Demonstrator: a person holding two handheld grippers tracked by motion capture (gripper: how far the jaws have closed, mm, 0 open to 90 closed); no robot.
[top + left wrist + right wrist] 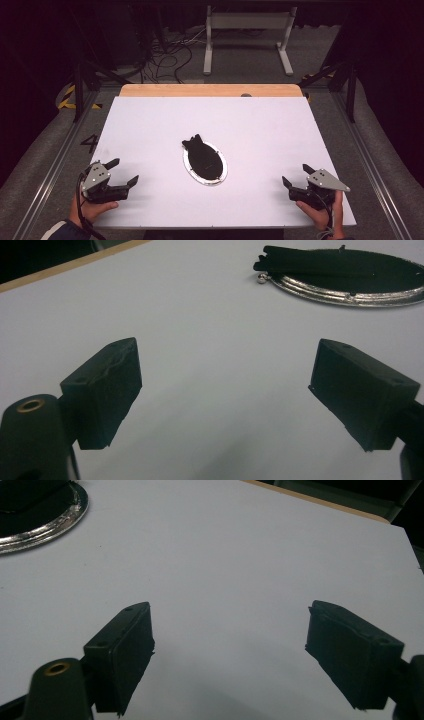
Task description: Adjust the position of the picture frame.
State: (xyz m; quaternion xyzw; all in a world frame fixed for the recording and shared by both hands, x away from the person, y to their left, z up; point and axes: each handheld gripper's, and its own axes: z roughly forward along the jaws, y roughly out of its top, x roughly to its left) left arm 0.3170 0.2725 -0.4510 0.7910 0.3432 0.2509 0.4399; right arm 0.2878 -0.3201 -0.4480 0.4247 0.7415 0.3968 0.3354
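A silver-rimmed oval plate (222,178) at the surface's (150,125) middle held a dark folded cloth (202,159). Left claw (122,172) and right claw (294,176) stood wide, empty.

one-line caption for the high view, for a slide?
Both grippers, left gripper and right gripper, open beside a black pouch on a silver oval tray.

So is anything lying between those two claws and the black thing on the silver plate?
Nothing visible. Bare white table lies between the left gripper, the right gripper and the black thing on the plate. Both grippers are open and empty.
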